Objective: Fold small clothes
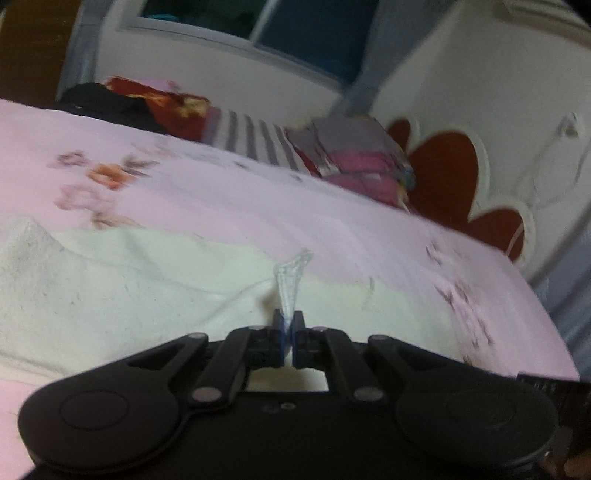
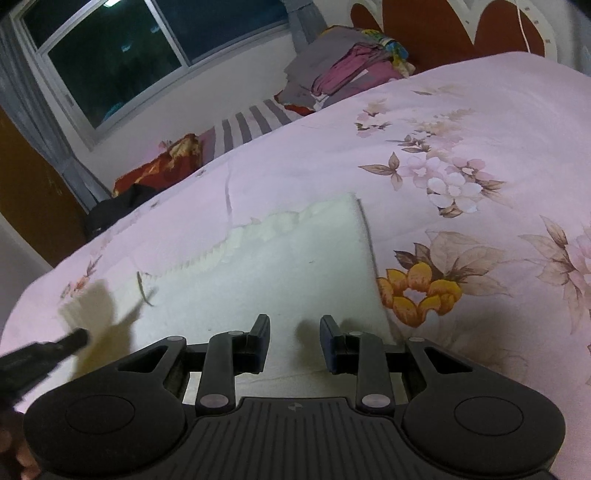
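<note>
A small cream-white garment [image 2: 280, 266] lies flat on the pink floral bedspread [image 2: 461, 122], with a ruffled far edge. It also shows in the left wrist view [image 1: 129, 288], where the picture is blurred. My left gripper [image 1: 289, 295] has its jaws together, with a thin translucent strip sticking up between them; I cannot tell what the strip is. Part of the left gripper [image 2: 55, 347] shows at the garment's left edge in the right wrist view. My right gripper [image 2: 294, 332] is open and empty, just above the garment's near part.
A pile of folded clothes [image 2: 351, 66] in pink and grey sits at the far end of the bed by the red-and-white headboard [image 2: 443, 33]. A striped cloth [image 2: 251, 122], a red patterned cloth [image 2: 166, 162] and a black item [image 2: 122, 206] lie along the far side under the window [image 2: 122, 55].
</note>
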Tool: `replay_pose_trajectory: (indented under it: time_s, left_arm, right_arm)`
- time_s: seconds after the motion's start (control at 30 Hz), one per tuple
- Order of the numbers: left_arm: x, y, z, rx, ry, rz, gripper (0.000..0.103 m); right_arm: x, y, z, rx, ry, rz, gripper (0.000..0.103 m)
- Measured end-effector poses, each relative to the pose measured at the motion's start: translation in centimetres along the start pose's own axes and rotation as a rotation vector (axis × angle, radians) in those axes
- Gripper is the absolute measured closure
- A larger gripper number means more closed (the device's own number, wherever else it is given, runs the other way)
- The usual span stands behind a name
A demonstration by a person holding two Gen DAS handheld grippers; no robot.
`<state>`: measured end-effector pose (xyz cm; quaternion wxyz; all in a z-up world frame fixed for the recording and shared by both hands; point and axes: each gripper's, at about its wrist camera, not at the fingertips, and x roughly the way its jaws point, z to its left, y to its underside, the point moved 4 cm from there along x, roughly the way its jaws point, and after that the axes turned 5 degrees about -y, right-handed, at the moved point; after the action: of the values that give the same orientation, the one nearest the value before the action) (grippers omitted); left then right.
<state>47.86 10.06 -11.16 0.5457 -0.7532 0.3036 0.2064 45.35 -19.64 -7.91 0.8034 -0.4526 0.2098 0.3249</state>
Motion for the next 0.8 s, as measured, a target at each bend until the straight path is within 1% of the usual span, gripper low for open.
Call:
replay_pose_trajectory:
  time_s: [0.07, 0.13, 0.17, 0.2, 0.23, 0.3, 0.33, 0.37, 0.4, 0.47, 0.53, 0.6, 0.67, 0.7, 0.73, 0.8]
  left_arm:
    - [1.3, 0.6, -0.9, 0.02, 0.0, 0.037, 0.1]
    - [3.1, 1.3, -1.9, 0.011, -0.009, 0.074, 0.099]
    - [3.5, 1.7, -2.0, 0.004, -0.002, 0.101, 0.096]
    - [3.9, 2.2, -2.2, 0.002, 0.007, 0.121, 0.079]
    - [4.2, 2.7, -2.6, 0.01, 0.018, 0.124, 0.073]
    - [3.7, 3.2, -3.2, 0.031, 0.035, 0.105, 0.051]
    - [3.0, 3.2, -3.4, 0.034, 0.03, 0.098, 0.048]
    - [2.2, 3.2, -3.3, 0.034, 0.013, 0.081, 0.048]
    - [1.3, 3.1, -3.0, 0.04, 0.0, 0.059, 0.048]
    - [-1.3, 2.8, -1.5, 0.028, -0.056, 0.01, 0.048]
    - [-3.9, 3.0, 1.6, -0.031, -0.127, -0.02, 0.048]
    - [-5.8, 3.7, 4.8, -0.087, -0.19, -0.024, 0.05]
    - [-7.2, 4.5, 7.7, -0.125, -0.249, -0.015, 0.05]
    - [-7.5, 4.8, 8.9, -0.152, -0.267, -0.001, 0.05]
    - [-7.6, 5.2, 10.0, -0.183, -0.273, 0.016, 0.05]
    - [-7.6, 5.4, 11.3, -0.233, -0.254, 0.034, 0.049]
  right_arm:
    - [-0.2, -0.1, -0.4, 0.014, -0.007, 0.0, 0.073]
    - [-0.6, -0.1, -0.7, 0.026, -0.009, 0.0, 0.073]
    - [-0.7, -0.2, -0.9, 0.029, -0.007, 0.001, 0.073]
    - [-0.8, -0.2, -1.0, 0.034, -0.006, 0.001, 0.073]
    - [-0.9, -0.3, -1.2, 0.044, -0.008, 0.0, 0.073]
    - [-1.1, -0.3, -1.3, 0.057, -0.009, -0.004, 0.073]
    - [-1.1, -0.5, -1.4, 0.057, -0.004, -0.005, 0.067]
    - [-1.2, -0.5, -1.3, 0.054, -0.006, -0.005, 0.055]
    - [-1.2, -0.6, -1.2, 0.053, -0.012, -0.013, 0.034]
    - [-1.5, -0.9, -0.7, 0.044, -0.043, -0.038, 0.033]
    - [-1.0, -0.9, 0.0, 0.053, -0.117, -0.021, 0.033]
    - [0.0, -0.7, 1.1, 0.066, -0.187, 0.007, 0.034]
    - [1.4, -0.3, 2.2, 0.079, -0.235, 0.042, 0.041]
    - [2.4, 0.1, 3.0, 0.085, -0.258, 0.069, 0.05]
    - [3.3, 0.4, 3.5, 0.092, -0.274, 0.089, 0.053]
    - [5.0, 1.0, 4.7, 0.11, -0.3, 0.127, 0.054]
